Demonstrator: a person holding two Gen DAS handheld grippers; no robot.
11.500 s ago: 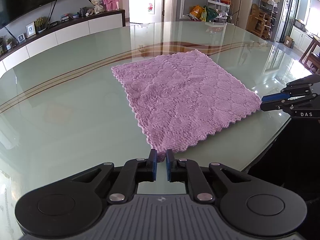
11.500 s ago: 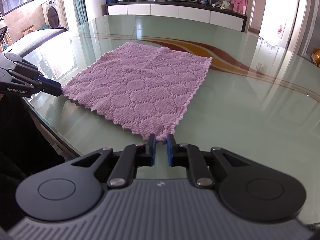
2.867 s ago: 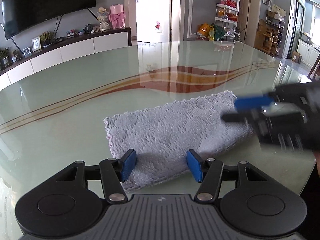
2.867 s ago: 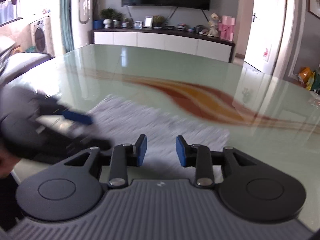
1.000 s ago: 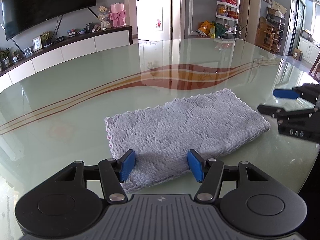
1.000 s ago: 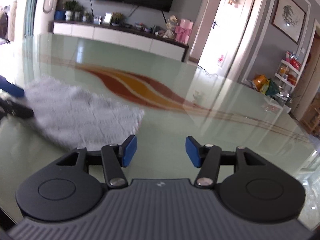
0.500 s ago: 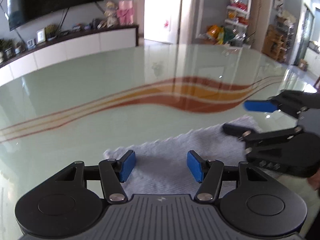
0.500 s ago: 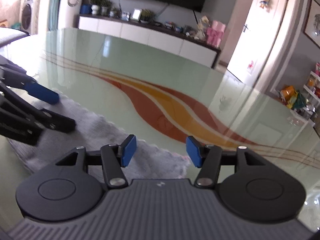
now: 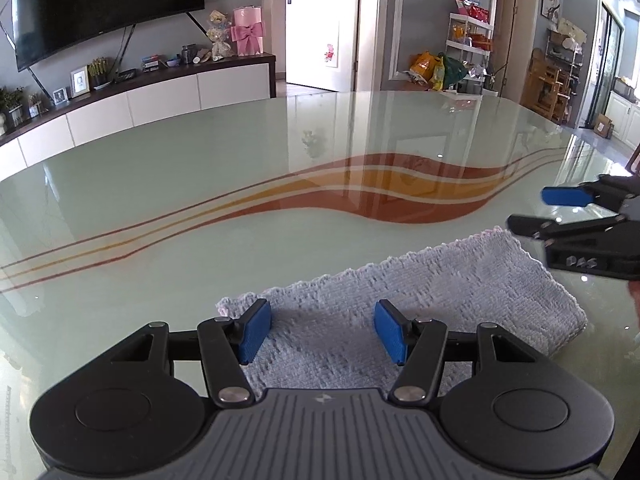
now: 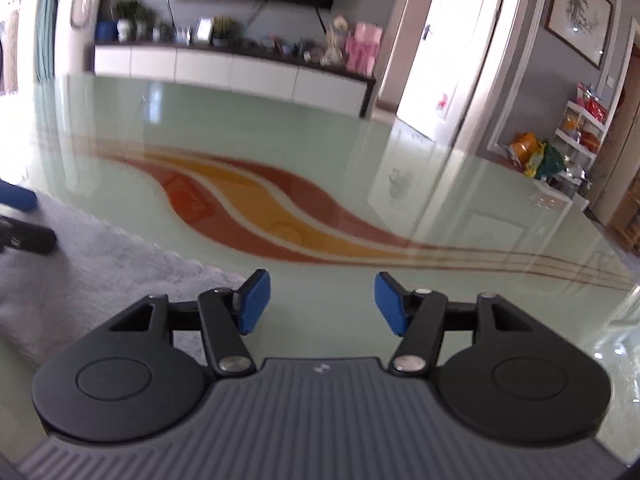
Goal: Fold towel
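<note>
1. Glossy pale-green glass table (image 9: pixel 168 168) with orange-brown wave stripes.
2. Folded pale lilac-grey knitted towel (image 9: pixel 420 304), scalloped edge, lying flat near the table's front edge; a spread pink square earlier, now a narrow rectangle.
3. Left gripper (image 9: pixel 322 332) released above the towel, blue pads clear.
4. Right gripper (image 10: pixel 322 307) released over bare glass beside the towel's end.

One towel, one table, my two grippers

I count one folded towel (image 9: pixel 404 300) at my 12 o'clock, lying on the one glass table (image 9: pixel 200 184); two grippers, my left gripper (image 9: pixel 322 331) and my right gripper (image 10: pixel 322 307), each with two blue pads (image 9: pixel 253 332); one television (image 9: pixel 100 4) at 10 o'clock; one pink gift box (image 9: pixel 248 30) at 11.
</note>
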